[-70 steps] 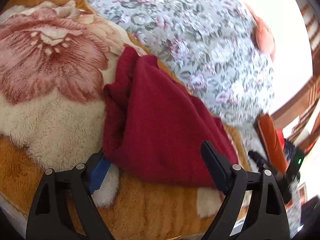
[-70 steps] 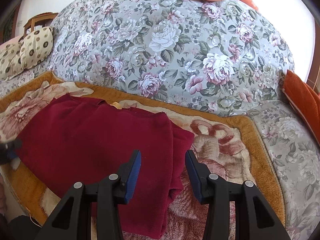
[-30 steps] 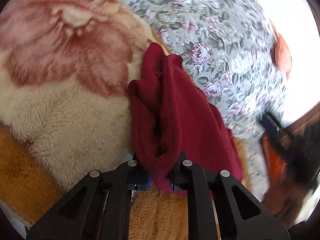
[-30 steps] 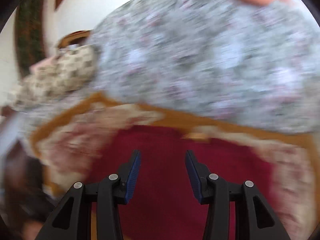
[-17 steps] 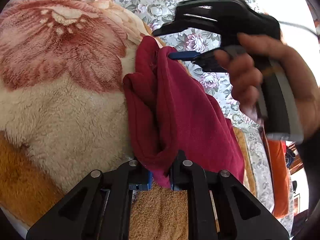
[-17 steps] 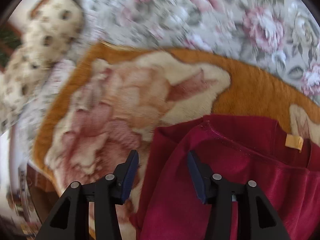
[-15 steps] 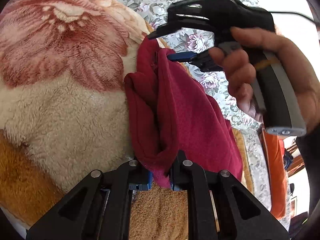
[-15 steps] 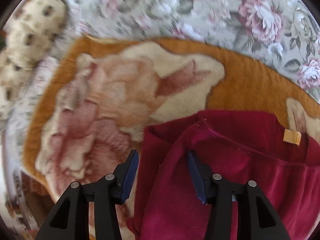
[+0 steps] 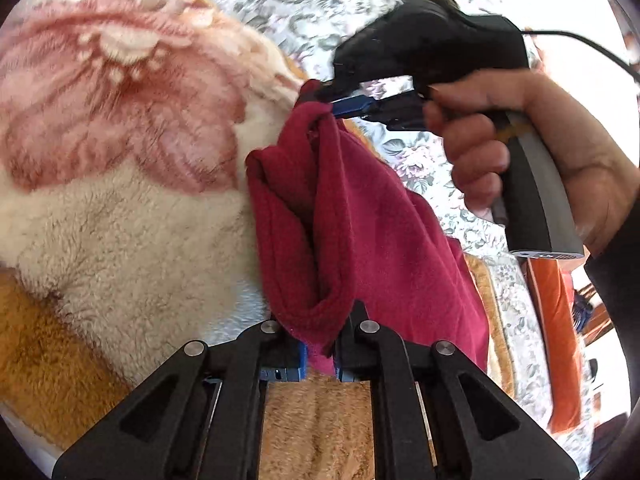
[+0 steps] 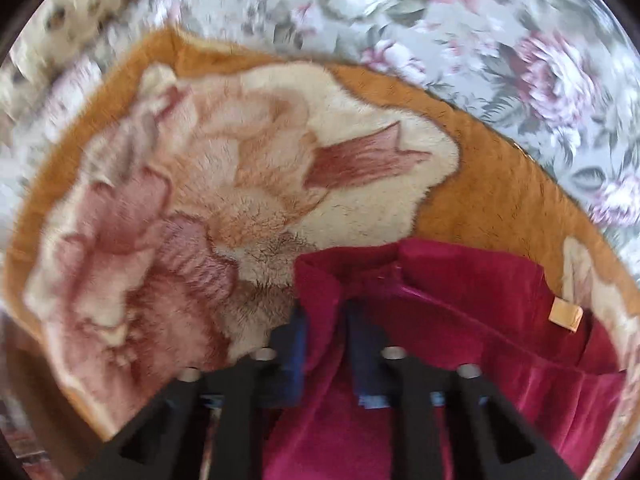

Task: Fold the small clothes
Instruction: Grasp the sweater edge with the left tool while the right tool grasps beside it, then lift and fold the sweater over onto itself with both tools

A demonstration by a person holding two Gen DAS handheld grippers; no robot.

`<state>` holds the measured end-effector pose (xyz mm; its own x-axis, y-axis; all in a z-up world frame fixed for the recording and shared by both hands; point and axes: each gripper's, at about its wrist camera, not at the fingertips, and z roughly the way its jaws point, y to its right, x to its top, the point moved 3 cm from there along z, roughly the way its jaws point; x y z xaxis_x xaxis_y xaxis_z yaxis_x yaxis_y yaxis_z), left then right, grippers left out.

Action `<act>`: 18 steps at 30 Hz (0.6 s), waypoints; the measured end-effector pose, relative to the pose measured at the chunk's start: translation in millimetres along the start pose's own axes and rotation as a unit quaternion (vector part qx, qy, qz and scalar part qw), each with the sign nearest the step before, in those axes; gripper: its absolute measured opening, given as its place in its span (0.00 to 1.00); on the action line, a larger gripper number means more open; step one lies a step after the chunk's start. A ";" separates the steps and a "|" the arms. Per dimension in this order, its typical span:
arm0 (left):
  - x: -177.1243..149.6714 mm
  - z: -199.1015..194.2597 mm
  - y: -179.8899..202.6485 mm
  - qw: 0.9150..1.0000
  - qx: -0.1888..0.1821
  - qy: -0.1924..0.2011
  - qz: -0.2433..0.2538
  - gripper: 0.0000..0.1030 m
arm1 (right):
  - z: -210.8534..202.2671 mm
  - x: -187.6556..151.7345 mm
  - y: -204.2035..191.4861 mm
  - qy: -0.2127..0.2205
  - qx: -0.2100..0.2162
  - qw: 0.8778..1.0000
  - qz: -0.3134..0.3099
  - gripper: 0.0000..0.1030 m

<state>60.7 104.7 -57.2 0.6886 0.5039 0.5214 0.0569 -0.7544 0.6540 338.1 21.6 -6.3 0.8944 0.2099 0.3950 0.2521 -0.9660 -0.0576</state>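
Dark red top (image 9: 372, 216) lies on fuzzy flower blanket (image 9: 120, 184). Left tongs (image 9: 320, 354) pinch its near corner, right tongs (image 10: 326, 344) just closed & pinch its far corner w/ cloth between

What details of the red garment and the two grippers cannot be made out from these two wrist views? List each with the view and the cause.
- Red garment: overall shape, bunched; left wrist view.
- Its lower part: cut off by the frame edge and fingers; right wrist view.
- Tan label: any writing too small, blurred.
- Right gripper: pad contact hidden by cloth; left wrist view.
- Left gripper: pads buried in fabric.
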 end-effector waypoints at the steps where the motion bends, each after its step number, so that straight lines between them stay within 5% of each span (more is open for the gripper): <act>1: 1.4 -3.8 5.3 1.000 -0.004 0.005 0.008 0.06 | -10.3 -0.9 7.1 0.012 0.014 1.000 0.005 0.13; 5: 5.3 -25.4 43.3 0.996 -0.042 0.040 0.064 0.06 | -59.1 -8.4 39.6 0.066 0.065 0.995 0.030 0.12; 9: -1.3 -23.3 92.0 0.989 -0.065 0.030 0.129 0.06 | -110.8 -27.2 84.4 0.109 0.093 0.988 0.050 0.12; 18: -59.9 19.4 196.7 0.972 -0.098 -0.029 0.212 0.06 | -180.2 -115.4 219.8 0.162 0.072 0.980 0.093 0.12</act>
<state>44.7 -82.0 29.6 0.6601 0.1359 0.7387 -0.3759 -0.7917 0.4816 223.8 -242.2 100.6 0.7713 -0.0494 0.6346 0.1660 -0.9469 -0.2754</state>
